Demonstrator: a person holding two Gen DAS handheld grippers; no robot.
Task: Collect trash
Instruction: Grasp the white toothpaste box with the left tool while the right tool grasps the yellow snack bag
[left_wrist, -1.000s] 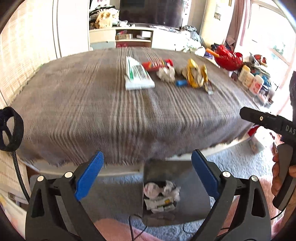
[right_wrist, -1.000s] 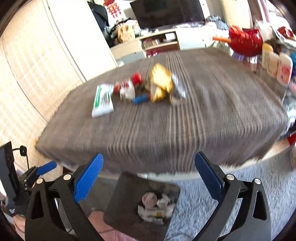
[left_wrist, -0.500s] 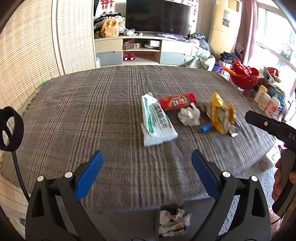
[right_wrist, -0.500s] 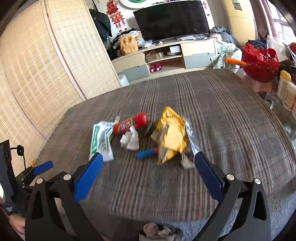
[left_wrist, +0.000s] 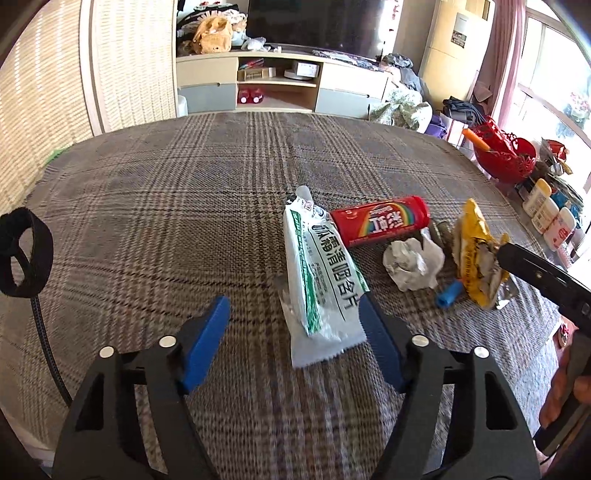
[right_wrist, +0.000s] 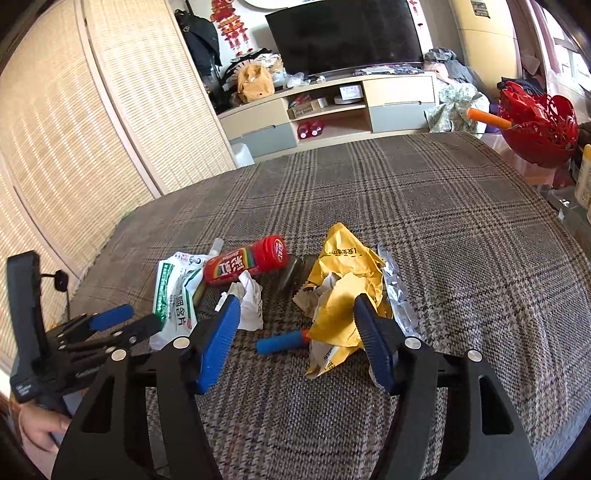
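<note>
Both my grippers have come forward over the table since half a second ago, and the bin of trash on the floor has dropped out of sight below them. My left gripper (left_wrist: 293, 325) is spread wide with nothing between its blue pads, straddling the near end of the white and green sachet (left_wrist: 321, 275); its right pad lies just beside the packet's edge. My right gripper (right_wrist: 295, 334) is also wide and holds nothing, with the blue tube (right_wrist: 282, 341) and the near part of the yellow wrapper (right_wrist: 345, 295) between its fingers.

On the plaid tablecloth (left_wrist: 166, 206) I count six pieces of trash, one of each, bunched toward the right side and nearer the front edge than the far one. One flat white sachet with green stripes and black print lies lengthwise. One red cylindrical candy tube (left_wrist: 380, 220) with a rainbow label lies on its side touching the sachet's far end. One crumpled white paper ball (left_wrist: 413, 264) sits just in front of it. One small blue tube lies beside the paper. One crumpled yellow wrapper, torn open, lies to the right, with one silver foil packet (right_wrist: 399, 295) touching its right side.

A red basket (left_wrist: 504, 157) stands beyond the table's right edge.
</note>
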